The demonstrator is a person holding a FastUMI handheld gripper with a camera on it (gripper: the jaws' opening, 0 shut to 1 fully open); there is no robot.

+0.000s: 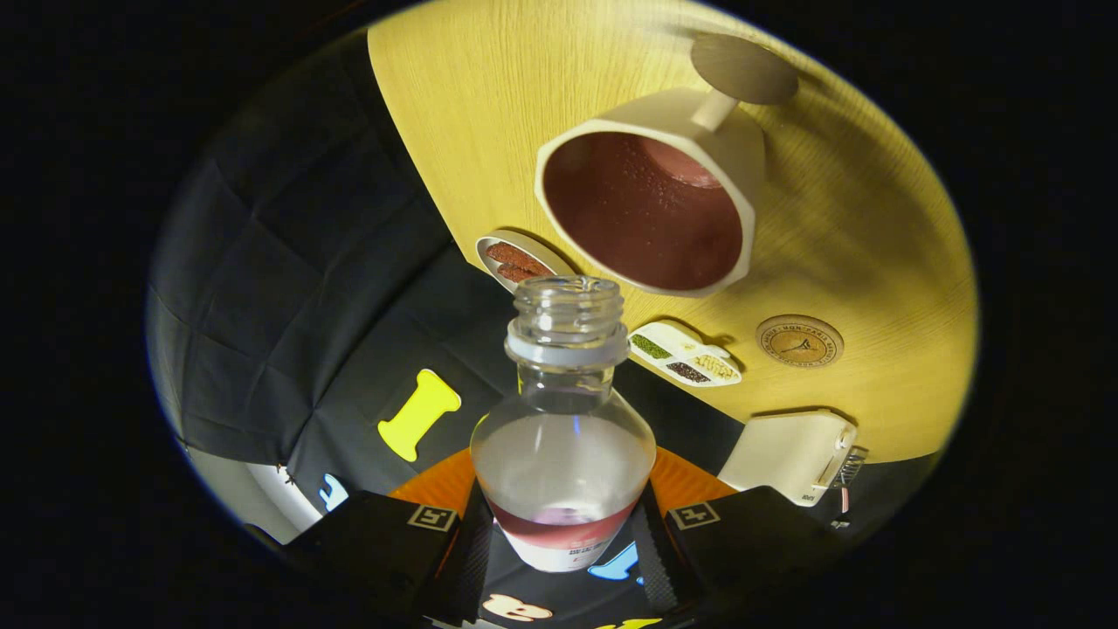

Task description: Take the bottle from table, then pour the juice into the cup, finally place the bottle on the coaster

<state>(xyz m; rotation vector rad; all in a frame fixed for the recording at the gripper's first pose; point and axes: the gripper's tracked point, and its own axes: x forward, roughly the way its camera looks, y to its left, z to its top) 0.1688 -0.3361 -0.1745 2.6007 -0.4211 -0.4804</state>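
Gripping bottle (563,411) near cup (651,201) rim

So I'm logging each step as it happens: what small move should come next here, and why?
Probably tip the bottle back upright and carry it toward the round coaster. The gripper is shut on the bottle, only a little red juice is left near its base, and the cup already holds dark red liquid, so the pour looks about done.
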